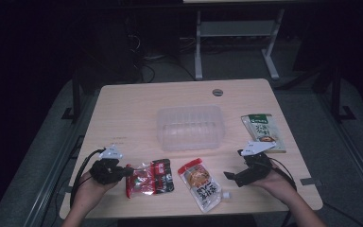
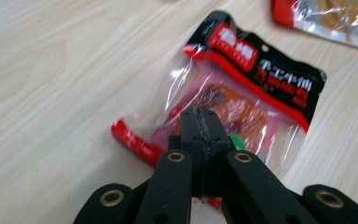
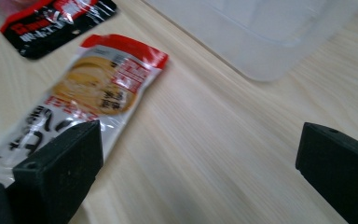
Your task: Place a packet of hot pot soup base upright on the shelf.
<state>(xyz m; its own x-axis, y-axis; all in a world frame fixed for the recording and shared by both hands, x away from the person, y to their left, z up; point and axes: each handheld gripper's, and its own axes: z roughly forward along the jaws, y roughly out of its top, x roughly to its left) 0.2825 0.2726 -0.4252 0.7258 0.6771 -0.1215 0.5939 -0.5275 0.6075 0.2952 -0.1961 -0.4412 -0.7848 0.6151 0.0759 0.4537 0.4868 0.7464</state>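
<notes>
Pale wood forms the table (image 1: 123, 109) in the high view, carrying a clear plastic container (image 1: 189, 126) at centre, a green packet (image 1: 263, 131) to its right, a red-and-black packet (image 1: 150, 177) and a red-and-white pouch (image 1: 200, 183) near the front edge, with the left gripper (image 1: 126, 171) at the red-and-black packet's left edge and the right gripper (image 1: 231, 177) just right of the pouch. Left gripper view: the jaws are pressed together over the red-and-black packet (image 2: 242, 88), whose near edge lies beneath them; whether film is pinched cannot be determined. Right gripper view: the jaws stand wide apart and hold nothing, the red-and-white pouch (image 3: 88, 98) beside one jaw and the clear plastic container (image 3: 265, 28) beyond.

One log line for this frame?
left gripper: jaws shut on red-black packet | right gripper: open, beside white pouch | clear container: empty
</notes>
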